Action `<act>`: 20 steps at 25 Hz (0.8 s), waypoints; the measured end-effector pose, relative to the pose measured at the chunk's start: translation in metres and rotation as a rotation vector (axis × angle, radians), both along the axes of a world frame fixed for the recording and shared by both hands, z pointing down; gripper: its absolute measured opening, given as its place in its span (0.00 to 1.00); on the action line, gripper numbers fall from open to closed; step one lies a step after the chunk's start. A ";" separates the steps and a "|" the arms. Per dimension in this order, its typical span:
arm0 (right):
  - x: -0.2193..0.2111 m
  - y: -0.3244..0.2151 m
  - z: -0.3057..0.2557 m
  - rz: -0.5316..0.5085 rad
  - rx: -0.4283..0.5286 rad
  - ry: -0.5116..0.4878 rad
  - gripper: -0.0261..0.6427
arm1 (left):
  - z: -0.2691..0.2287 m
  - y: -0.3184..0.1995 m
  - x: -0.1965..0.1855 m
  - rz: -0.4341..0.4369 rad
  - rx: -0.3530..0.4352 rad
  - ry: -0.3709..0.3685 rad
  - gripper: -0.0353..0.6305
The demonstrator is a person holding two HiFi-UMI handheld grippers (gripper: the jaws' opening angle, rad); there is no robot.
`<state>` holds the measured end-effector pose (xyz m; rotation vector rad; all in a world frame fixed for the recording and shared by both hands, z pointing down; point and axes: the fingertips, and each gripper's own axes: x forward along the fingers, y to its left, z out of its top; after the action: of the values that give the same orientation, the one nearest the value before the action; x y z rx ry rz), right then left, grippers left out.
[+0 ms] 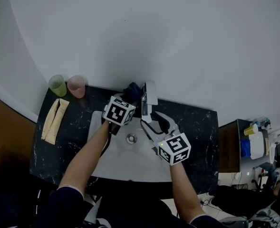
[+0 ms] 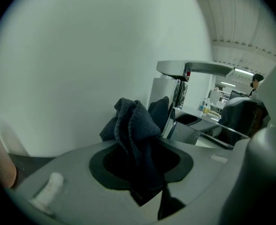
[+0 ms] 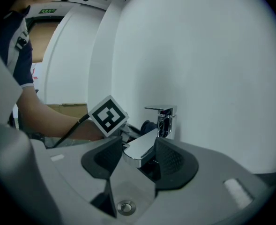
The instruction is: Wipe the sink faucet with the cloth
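Observation:
The chrome faucet (image 1: 148, 100) stands at the back of the white sink (image 1: 130, 161). My left gripper (image 1: 129, 100) is shut on a dark blue cloth (image 1: 133, 90), which bunches up just left of the faucet body. In the left gripper view the cloth (image 2: 133, 125) rises out of the gripper (image 2: 140, 150), with the faucet (image 2: 187, 70) close behind it on the right. My right gripper (image 1: 151, 121) reaches in from the front. In the right gripper view its jaws (image 3: 138, 150) sit on either side of the faucet spout (image 3: 141, 146), their pads against it. The faucet handle (image 3: 162, 110) shows behind.
A green cup (image 1: 57, 85) and a pink cup (image 1: 76, 86) stand at the counter's back left, with a folded beige cloth (image 1: 54, 120) in front of them. The dark marble counter (image 1: 197, 127) surrounds the sink. The drain (image 1: 131, 138) lies below the spout. A white wall rises behind.

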<state>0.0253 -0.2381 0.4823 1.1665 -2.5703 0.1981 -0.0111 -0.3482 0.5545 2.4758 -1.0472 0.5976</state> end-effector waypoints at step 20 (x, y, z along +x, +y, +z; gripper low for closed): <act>-0.002 -0.002 0.002 0.008 -0.013 -0.004 0.39 | -0.077 -0.007 0.002 0.043 0.202 0.028 0.26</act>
<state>0.0236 -0.2398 0.4847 1.1728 -2.5644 0.2186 -0.0089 -0.3554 0.4777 2.6781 -1.0947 0.4900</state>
